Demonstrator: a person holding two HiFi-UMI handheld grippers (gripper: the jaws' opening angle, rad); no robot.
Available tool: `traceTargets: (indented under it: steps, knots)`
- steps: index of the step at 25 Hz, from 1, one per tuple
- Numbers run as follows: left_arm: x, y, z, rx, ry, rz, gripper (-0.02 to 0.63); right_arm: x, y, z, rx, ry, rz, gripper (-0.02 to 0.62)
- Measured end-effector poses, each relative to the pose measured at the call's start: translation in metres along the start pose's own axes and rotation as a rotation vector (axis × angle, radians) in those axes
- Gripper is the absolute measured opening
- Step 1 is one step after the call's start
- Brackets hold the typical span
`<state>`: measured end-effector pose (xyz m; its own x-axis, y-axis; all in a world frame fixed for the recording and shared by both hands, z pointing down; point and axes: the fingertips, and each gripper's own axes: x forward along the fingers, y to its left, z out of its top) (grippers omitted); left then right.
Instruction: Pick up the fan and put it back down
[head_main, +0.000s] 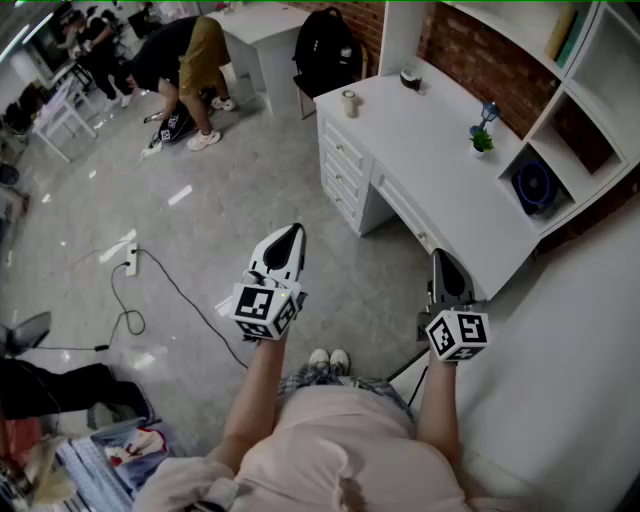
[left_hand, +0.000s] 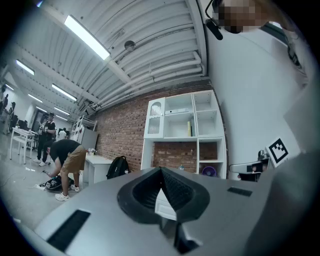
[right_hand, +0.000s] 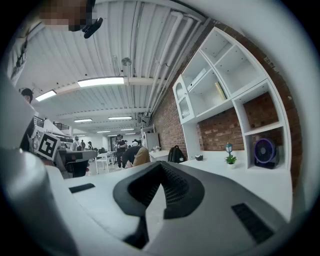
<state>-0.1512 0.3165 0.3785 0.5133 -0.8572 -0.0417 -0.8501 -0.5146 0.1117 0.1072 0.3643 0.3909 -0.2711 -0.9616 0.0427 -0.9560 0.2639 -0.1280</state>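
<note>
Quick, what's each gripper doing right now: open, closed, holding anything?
Left gripper: jaws closed, holding nothing.
Right gripper: jaws closed, holding nothing.

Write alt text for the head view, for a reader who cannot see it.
A person holds the left gripper and the right gripper out level, both shut and empty, beside a long white desk. The fan sits untouched in a shelf compartment at the back of the desk.
</note>
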Motion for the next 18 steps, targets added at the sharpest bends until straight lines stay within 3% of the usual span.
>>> traceTargets:
  steps: [18]
  knots:
    - [0.0015, -0.0003, -0.0035, -0.007, 0.010, 0.000, 0.028, 0.0029, 0.0020, -0.0026, 0.002, 0.000, -0.013, 0.012]
